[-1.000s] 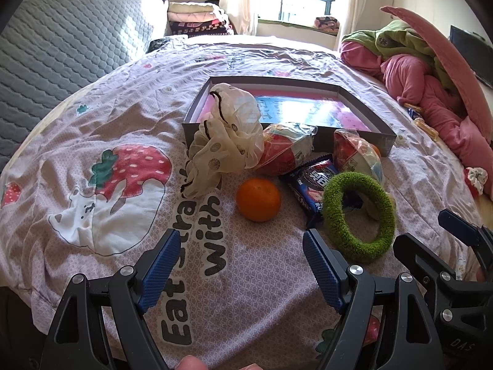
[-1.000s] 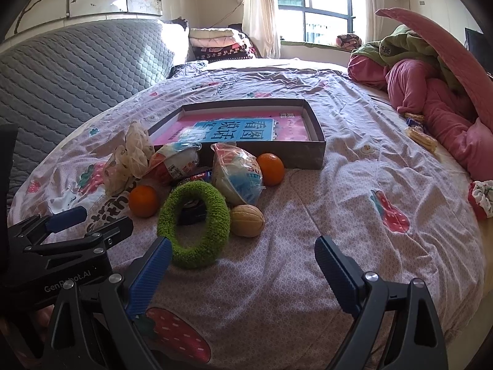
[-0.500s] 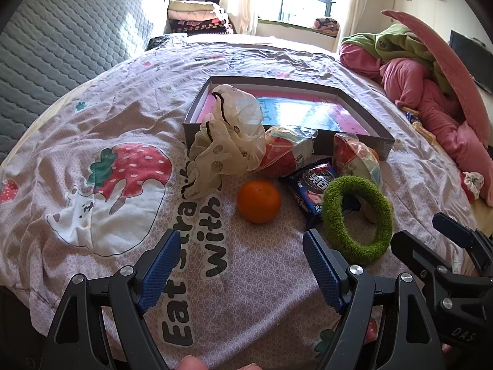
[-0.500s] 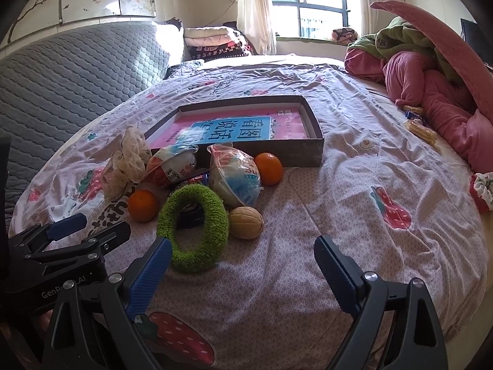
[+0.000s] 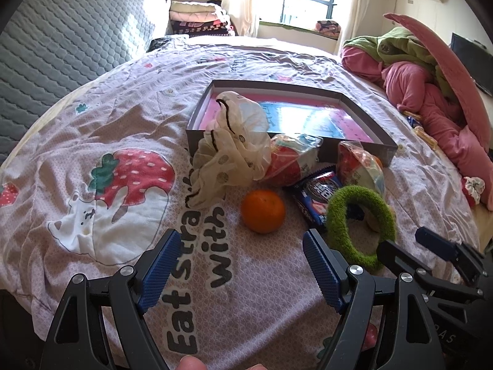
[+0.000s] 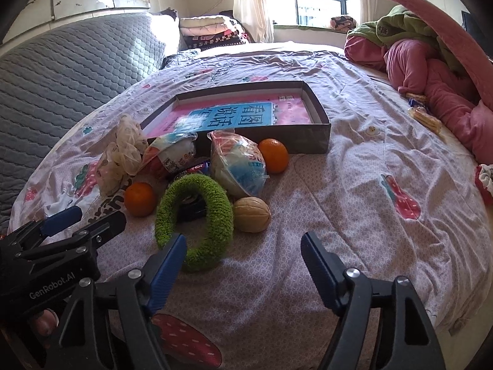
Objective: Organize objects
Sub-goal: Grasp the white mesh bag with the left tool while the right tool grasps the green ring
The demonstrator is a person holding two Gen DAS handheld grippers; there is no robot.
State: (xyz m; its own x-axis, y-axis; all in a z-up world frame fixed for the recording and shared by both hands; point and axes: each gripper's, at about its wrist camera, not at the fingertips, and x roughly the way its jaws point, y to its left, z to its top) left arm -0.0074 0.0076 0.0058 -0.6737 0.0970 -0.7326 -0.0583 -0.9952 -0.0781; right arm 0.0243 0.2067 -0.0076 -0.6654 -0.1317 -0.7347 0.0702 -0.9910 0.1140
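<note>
Two low wrist views across the bed [image 5: 92,123], facing the window at 12 o'clock.
Left view sits left of the right; both share the shallow box [image 5: 354,141] [image 6: 314,145] and green ring [image 5: 360,225] [image 6: 194,215], close ahead.

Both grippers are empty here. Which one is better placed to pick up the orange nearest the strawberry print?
Probably the left. The left gripper is open, with the near orange just ahead between its fingers. The right gripper faces the green ring and walnut-like ball instead.
</note>
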